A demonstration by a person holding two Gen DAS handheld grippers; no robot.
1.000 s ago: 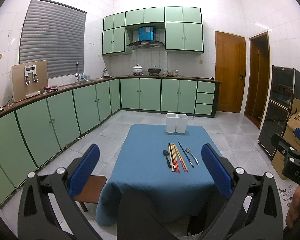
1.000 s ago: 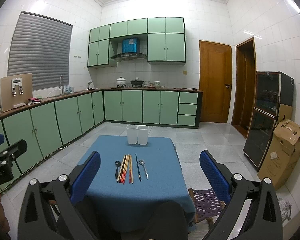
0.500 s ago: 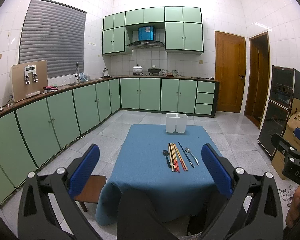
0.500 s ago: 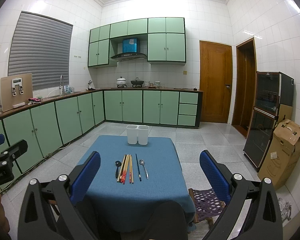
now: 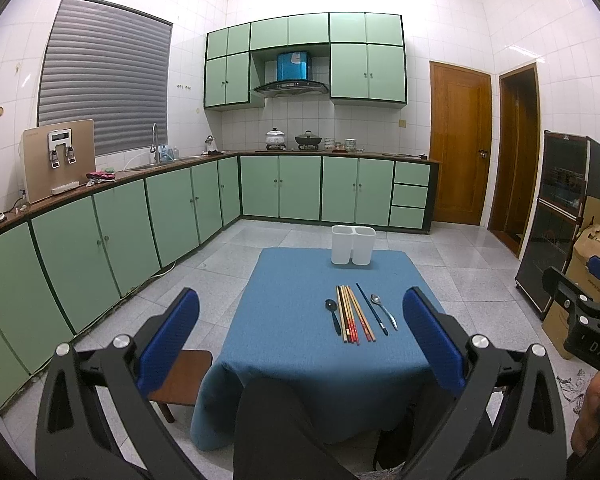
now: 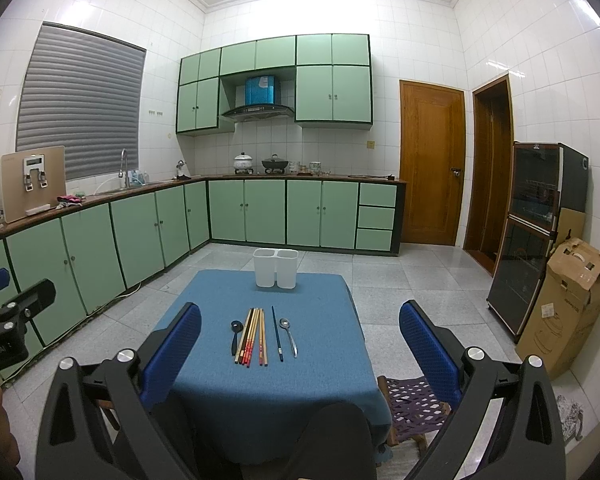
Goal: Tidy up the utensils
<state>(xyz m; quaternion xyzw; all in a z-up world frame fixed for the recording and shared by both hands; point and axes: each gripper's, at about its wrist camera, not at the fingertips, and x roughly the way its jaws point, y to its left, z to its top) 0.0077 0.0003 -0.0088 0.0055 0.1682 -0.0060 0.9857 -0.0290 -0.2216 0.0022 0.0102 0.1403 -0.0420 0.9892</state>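
A low table with a blue cloth holds a row of utensils: a black spoon, several wooden chopsticks, a dark blue chopstick and a metal spoon. A white two-compartment holder stands at the table's far edge. My left gripper and right gripper are both open and empty, held back from the table's near edge.
A wooden stool stands left of the table and a woven stool right of it. Green cabinets line the left and far walls. A dark cabinet and a cardboard box stand at the right.
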